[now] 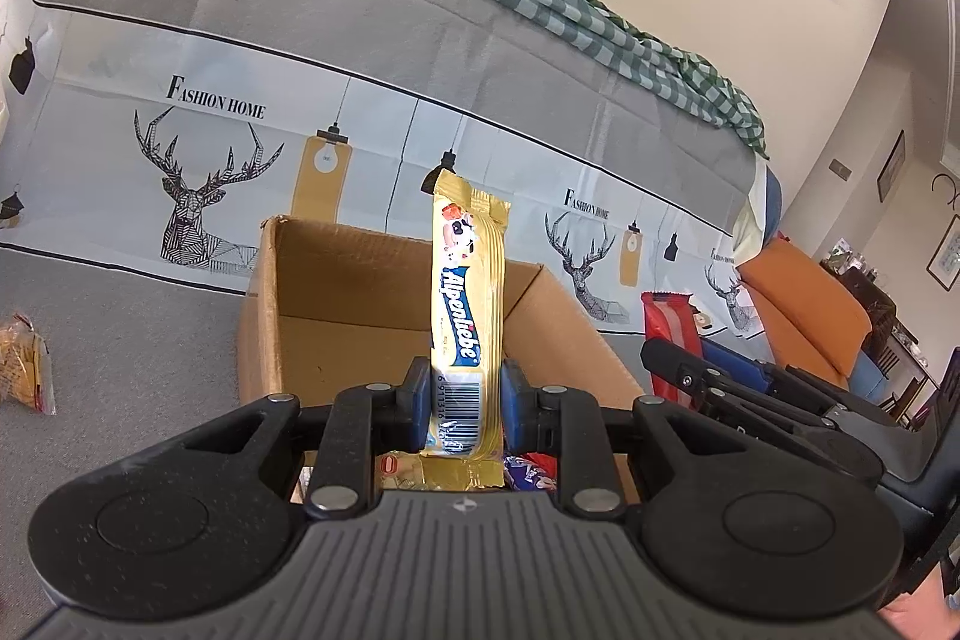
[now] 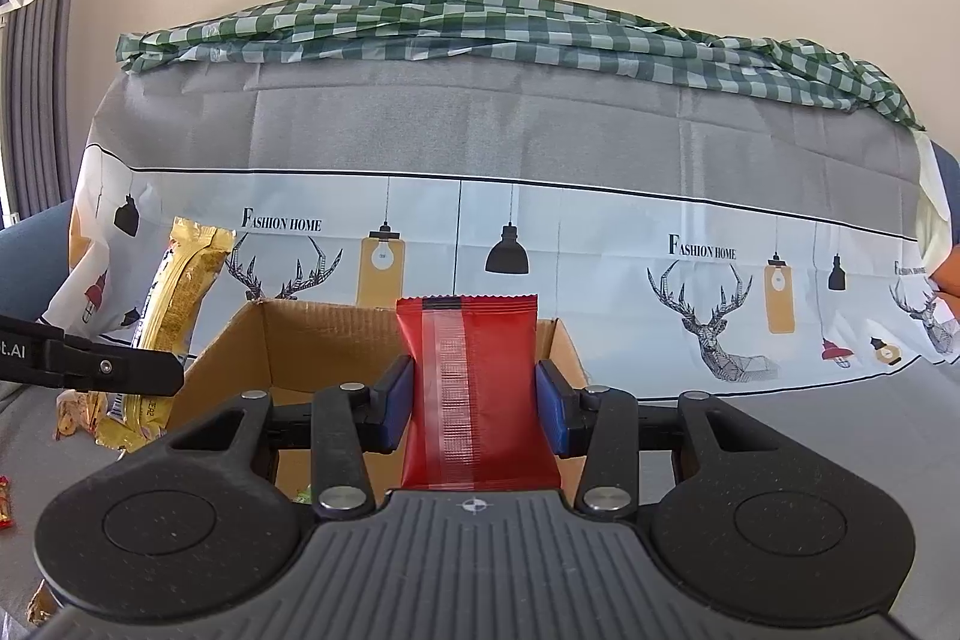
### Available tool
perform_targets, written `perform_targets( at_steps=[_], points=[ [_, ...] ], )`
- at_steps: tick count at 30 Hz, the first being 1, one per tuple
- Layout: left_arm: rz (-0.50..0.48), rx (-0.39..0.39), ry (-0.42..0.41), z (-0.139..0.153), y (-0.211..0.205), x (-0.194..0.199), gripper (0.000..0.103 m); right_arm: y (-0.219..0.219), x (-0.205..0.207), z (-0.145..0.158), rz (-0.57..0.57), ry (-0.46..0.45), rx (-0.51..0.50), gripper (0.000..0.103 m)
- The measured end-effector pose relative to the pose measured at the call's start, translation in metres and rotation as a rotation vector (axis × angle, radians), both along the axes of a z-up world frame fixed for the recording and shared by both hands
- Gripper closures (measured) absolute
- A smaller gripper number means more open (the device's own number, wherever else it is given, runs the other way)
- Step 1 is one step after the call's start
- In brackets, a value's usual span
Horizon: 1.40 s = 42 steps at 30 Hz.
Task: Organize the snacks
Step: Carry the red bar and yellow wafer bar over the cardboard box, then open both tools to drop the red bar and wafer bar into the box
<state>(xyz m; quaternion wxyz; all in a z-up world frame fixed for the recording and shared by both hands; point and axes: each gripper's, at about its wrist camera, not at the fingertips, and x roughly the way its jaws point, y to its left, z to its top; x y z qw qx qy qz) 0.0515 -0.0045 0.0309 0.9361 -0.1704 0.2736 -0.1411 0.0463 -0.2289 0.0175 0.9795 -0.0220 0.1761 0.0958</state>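
Note:
My left gripper (image 1: 463, 403) is shut on a gold Alpenliebe candy pack (image 1: 465, 292), held upright over the open cardboard box (image 1: 336, 280). My right gripper (image 2: 474, 403) is shut on a red snack packet (image 2: 474, 388), held upright over the same box (image 2: 300, 346). The gold pack (image 2: 180, 292) and the left gripper show at the left of the right wrist view. The red packet (image 1: 669, 328) and the right gripper show at the right of the left wrist view. Several wrapped snacks (image 1: 528, 472) lie inside the box below my left gripper.
A gold snack bag (image 1: 24, 364) lies on the grey cover left of the box. Small snacks (image 2: 72, 415) lie left of the box, and a red one (image 2: 5, 502) at the left edge. A green checked cloth (image 2: 480, 22) lies on the sofa back. An orange cushion (image 1: 804, 304) sits right.

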Motion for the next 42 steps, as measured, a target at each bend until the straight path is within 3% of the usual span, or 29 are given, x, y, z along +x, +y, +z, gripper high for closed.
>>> perform_targets(
  at_steps=[24, 27, 29, 33, 42],
  points=[
    [-0.017, 0.009, -0.012, 0.0005, -0.0024, -0.0018, 0.078, -0.0015, 0.0003, 0.0006, 0.004, -0.008, 0.007, 0.058],
    [-0.028, -0.005, -0.002, -0.0002, -0.0021, -0.0014, 0.077, -0.0004, 0.0008, -0.0002, 0.014, -0.001, 0.011, 0.055],
    [-0.031, -0.021, 0.014, -0.0016, -0.0009, 0.0005, 0.067, 0.0015, 0.0017, -0.0012, 0.023, 0.012, 0.011, 0.051],
    [-0.025, -0.021, 0.021, -0.0021, -0.0005, 0.0008, 0.066, 0.0032, 0.0012, -0.0012, 0.020, 0.005, -0.003, 0.042],
    [-0.006, 0.003, 0.025, -0.0016, 0.0010, 0.0002, 0.066, 0.0017, 0.0024, -0.0015, 0.015, 0.011, 0.003, 0.041]
  ],
)
